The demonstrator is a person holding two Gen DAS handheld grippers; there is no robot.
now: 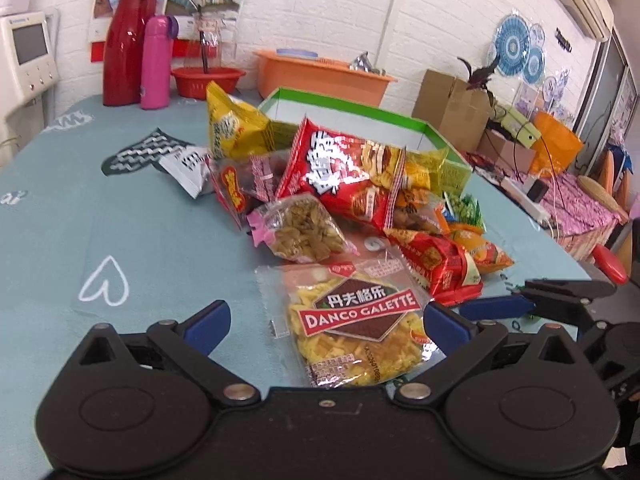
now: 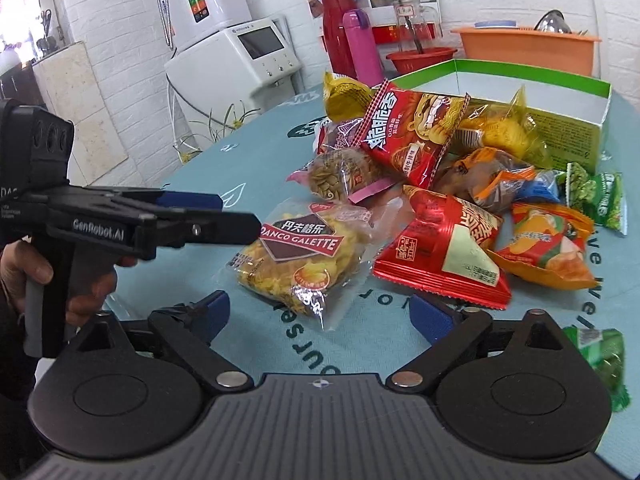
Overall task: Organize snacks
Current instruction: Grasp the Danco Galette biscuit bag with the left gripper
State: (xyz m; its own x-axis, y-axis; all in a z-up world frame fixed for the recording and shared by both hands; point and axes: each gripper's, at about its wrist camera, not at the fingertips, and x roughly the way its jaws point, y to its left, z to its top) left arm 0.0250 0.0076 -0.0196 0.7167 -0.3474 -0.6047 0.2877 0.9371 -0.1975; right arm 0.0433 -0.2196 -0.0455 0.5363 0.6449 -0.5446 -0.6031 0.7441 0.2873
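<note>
A pile of snack packets lies on the teal tablecloth (image 1: 120, 208) in front of a green-rimmed open box (image 1: 360, 116), which also shows in the right wrist view (image 2: 560, 92). The nearest packet is a clear Danco Galette bag (image 1: 356, 320) of yellow snacks, also in the right wrist view (image 2: 304, 252). My left gripper (image 1: 326, 320) is open with its blue fingertips on either side of that bag; it shows from the side in the right wrist view (image 2: 224, 216). My right gripper (image 2: 320, 316) is open and empty, just short of the same bag, and appears in the left wrist view (image 1: 504, 304).
Around the bag lie a large red packet (image 1: 344, 172), a yellow packet (image 1: 236, 128), a red triangular packet (image 2: 452, 248), an orange packet (image 2: 548, 244) and green pea packets (image 2: 600, 196). A red flask (image 1: 128, 44), pink bottle (image 1: 156, 64), red bowl and orange basin (image 1: 320, 76) stand behind.
</note>
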